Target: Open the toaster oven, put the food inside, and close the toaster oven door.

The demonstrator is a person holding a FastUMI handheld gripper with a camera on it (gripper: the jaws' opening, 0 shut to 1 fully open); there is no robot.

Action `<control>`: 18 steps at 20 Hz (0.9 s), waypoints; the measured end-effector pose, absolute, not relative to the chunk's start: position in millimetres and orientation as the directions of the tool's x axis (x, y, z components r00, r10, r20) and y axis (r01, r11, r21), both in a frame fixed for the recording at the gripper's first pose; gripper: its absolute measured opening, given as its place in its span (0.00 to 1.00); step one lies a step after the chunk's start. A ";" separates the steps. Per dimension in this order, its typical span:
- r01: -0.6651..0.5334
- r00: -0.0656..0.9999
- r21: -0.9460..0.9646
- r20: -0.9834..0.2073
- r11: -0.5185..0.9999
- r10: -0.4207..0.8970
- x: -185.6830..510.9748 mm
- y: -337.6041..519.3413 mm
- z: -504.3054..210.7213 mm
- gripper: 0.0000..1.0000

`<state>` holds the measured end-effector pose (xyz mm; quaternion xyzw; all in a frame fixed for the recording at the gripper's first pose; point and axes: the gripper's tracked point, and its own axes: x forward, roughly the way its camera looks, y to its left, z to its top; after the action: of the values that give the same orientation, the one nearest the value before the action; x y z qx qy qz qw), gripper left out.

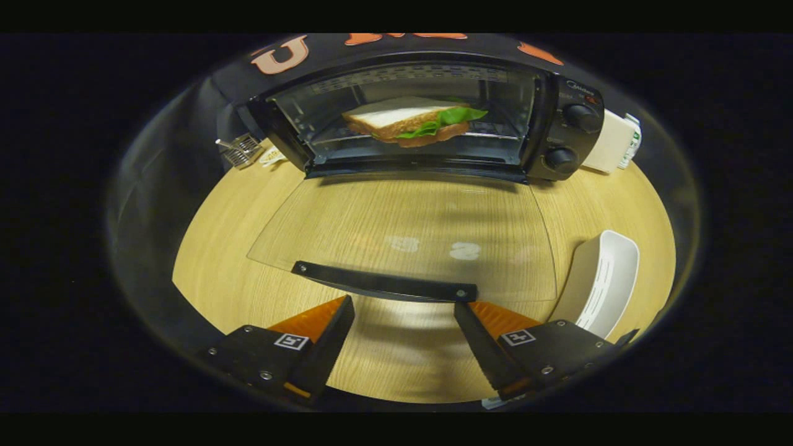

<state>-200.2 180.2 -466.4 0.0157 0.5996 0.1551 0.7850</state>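
Observation:
A black toaster oven (560,118) stands at the back of the wooden table with its glass door (403,235) folded flat toward me. Inside, on the rack, lies a sandwich (412,121) of brown bread, white filling and green lettuce. The door's black handle (384,285) runs crosswise just ahead of my fingertips. My gripper (404,310) is open, its two black-and-orange fingers (319,322) spread wide with nothing between them, just short of the handle.
A white rectangular dish (604,282) sits on the table by the right finger. A small wire rack piece (240,150) lies left of the oven. A white box (613,142) stands behind the oven's right side. Light wooden tabletop (210,248) surrounds the door.

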 end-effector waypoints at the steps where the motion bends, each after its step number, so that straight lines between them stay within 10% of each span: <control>1: -0.238 0.247 0.210 -0.931 0.948 0.268 -199.2 180.1 -462.1 0.96; 18: -0.233 0.505 0.173 -0.819 0.957 0.271 -85.0 171.8 -380.5 0.94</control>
<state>-85.0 171.8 -380.5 0.0198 0.4757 0.1452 0.8673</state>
